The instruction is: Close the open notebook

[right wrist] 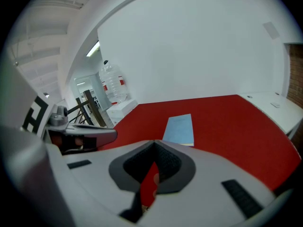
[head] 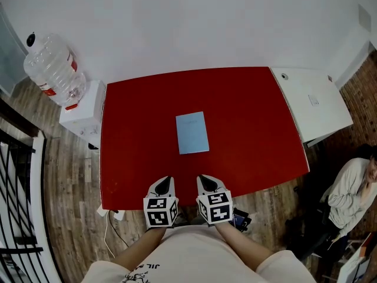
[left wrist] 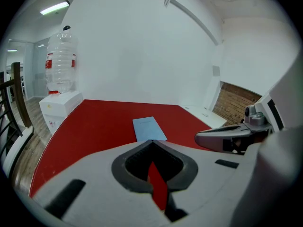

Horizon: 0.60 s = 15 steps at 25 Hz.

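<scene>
A light blue notebook (head: 192, 132) lies flat and closed in the middle of the red table (head: 135, 134). It shows ahead of both grippers as a pale blue notebook (left wrist: 148, 128) in the left gripper view and a notebook (right wrist: 180, 129) in the right gripper view. My left gripper (head: 165, 182) and right gripper (head: 204, 180) hover side by side over the table's near edge, well short of the notebook. Both have their jaws shut with nothing between them.
A white cabinet (head: 311, 102) adjoins the table on the right. A white stand (head: 82, 114) with a big water bottle (head: 54, 69) is at the left. A seated person (head: 352, 190) is at the far right. A black railing (head: 17, 205) runs along the left.
</scene>
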Each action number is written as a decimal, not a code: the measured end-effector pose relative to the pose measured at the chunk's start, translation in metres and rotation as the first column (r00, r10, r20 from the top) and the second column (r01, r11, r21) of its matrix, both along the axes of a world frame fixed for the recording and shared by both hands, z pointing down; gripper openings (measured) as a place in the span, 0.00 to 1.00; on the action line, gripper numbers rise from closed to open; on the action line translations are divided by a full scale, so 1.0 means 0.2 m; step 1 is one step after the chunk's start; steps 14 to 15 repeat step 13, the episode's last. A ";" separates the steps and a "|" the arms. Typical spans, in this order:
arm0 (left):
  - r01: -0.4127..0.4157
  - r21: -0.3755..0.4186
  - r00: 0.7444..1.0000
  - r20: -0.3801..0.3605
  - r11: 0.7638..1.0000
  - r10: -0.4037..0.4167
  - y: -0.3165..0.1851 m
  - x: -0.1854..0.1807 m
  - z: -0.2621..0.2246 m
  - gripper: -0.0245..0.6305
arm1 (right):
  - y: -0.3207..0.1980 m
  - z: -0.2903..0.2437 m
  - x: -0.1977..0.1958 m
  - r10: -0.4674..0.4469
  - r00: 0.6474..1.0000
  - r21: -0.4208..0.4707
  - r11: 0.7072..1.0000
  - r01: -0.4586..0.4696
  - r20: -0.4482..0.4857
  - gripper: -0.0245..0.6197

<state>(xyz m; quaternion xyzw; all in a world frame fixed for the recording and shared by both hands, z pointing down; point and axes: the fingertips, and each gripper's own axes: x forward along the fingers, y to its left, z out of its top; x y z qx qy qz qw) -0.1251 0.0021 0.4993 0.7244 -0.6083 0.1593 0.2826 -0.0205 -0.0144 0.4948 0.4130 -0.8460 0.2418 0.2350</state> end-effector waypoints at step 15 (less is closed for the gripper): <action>0.003 0.005 1.000 -0.012 1.000 -0.003 0.00 -0.01 0.01 0.05 | 0.00 0.01 -0.01 -0.013 1.000 0.007 1.000 0.013 0.000 0.04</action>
